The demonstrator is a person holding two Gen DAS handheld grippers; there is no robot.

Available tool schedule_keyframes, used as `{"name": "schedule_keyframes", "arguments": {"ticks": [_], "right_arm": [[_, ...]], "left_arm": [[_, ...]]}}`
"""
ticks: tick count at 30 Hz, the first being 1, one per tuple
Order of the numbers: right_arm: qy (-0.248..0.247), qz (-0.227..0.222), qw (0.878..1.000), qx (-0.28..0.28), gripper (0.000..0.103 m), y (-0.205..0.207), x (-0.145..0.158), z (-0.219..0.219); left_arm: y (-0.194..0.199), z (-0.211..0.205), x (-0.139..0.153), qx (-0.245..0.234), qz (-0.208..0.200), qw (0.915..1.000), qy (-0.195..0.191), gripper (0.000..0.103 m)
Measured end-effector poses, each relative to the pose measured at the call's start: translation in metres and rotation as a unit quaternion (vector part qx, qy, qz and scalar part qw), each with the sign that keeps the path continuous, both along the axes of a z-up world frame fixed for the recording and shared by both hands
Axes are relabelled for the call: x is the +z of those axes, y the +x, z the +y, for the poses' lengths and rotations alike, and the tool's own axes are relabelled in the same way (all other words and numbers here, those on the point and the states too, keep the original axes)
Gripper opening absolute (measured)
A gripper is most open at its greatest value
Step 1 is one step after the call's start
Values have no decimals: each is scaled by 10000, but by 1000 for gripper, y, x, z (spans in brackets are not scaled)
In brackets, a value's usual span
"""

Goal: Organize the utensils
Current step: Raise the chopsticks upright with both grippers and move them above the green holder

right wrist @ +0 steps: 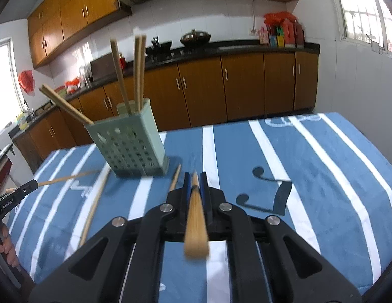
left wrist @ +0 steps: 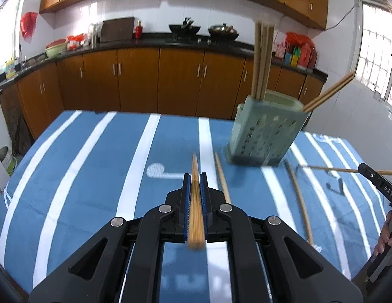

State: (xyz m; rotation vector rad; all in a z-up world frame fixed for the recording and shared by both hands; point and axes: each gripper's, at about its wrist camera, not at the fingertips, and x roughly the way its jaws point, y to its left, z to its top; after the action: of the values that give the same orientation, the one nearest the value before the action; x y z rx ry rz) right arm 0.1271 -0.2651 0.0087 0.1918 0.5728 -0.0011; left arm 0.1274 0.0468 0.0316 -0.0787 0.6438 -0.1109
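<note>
The bench (left wrist: 99, 151) is covered by a blue cloth (right wrist: 309, 166) with white stripes running lengthwise and dark musical-note prints. A pale green perforated utensil holder (left wrist: 265, 132) stands upright on the cloth toward the far edge, with several wooden chopsticks (left wrist: 262, 58) sticking out of its top. Two loose chopsticks lie flat on the cloth near the holder's base: a shorter-looking one (left wrist: 222, 176) just in front of it, beside a white stripe, and a long one (left wrist: 299, 202) lying apart from the first on the other side of the holder's base
</note>
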Motion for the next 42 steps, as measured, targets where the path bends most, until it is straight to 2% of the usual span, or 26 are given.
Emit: {"name": "schedule_keyframes", "arguments": {"ticks": [7,15,21,31,37,42], "right_arm": [[36,-468,9989,-10,8,-6,25,0],[8,-632,9980,15,8,-4,35,2],[-8,-922,9955,219,8,-9,59,11],[235,-1764,9809,789,8,-25,124,31],[196,-2115,9741,779,8,-15,143,43],[88,-2234,9723,677,8,8,148,48]], "left_arm": [[-3,-4,27,-36,-389,9992,-70,7],[0,-6,36,-48,-530,9986,-59,7],[-4,-16,53,-318,-729,9968,-1,7],[-13,-43,108,-800,-1472,9857,-178,7],[-7,-49,135,-732,-1979,9762,-511,7],[14,-57,142,-506,-2190,9731,-499,7]]}}
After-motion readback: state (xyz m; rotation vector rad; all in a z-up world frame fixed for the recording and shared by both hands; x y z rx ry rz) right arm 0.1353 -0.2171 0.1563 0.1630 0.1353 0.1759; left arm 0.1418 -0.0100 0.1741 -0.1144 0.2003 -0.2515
